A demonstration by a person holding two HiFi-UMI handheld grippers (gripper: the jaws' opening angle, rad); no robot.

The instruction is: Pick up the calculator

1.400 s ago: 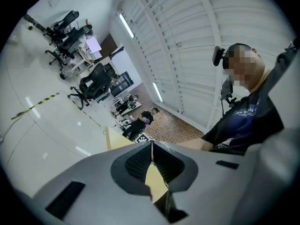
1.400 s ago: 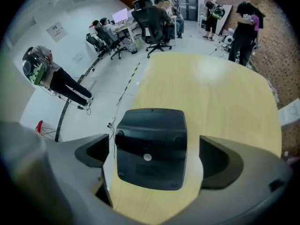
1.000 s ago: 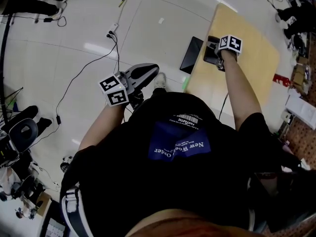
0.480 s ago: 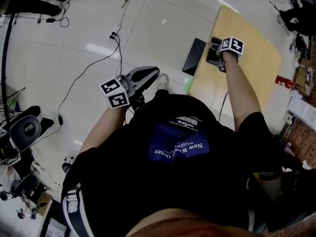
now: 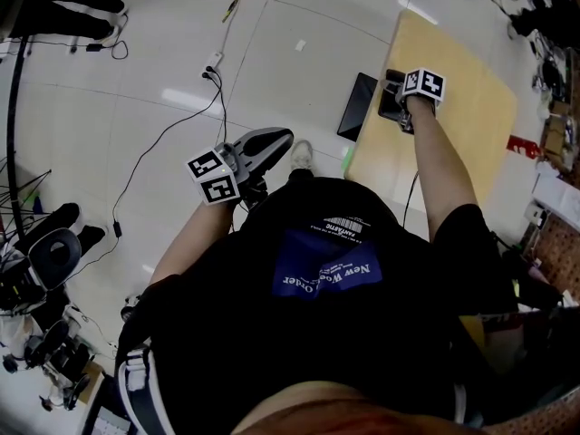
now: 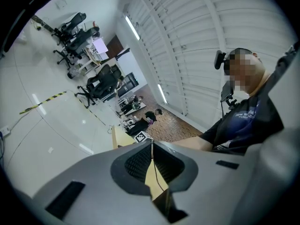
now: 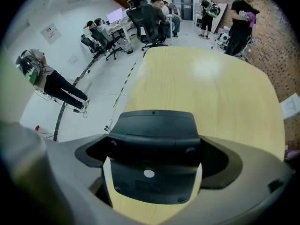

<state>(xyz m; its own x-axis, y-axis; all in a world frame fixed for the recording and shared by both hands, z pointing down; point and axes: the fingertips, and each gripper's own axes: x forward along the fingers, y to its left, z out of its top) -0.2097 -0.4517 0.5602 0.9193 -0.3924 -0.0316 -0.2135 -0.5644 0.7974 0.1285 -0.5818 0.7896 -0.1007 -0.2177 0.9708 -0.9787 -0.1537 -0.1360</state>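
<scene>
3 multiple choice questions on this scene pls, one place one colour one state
1. Where is the calculator? A on the floor; B between the right hand-held gripper's jaws; C on a chair
2. What colour is the table top? A light wood; B red; C blue
3. How do the left hand-held gripper's jaws stand? A together, empty; B wide apart; C on a cable
Key: 1 B, its dark body fills that gap. 2 A, pale wood shows. 3 A, they meet with nothing between.
</scene>
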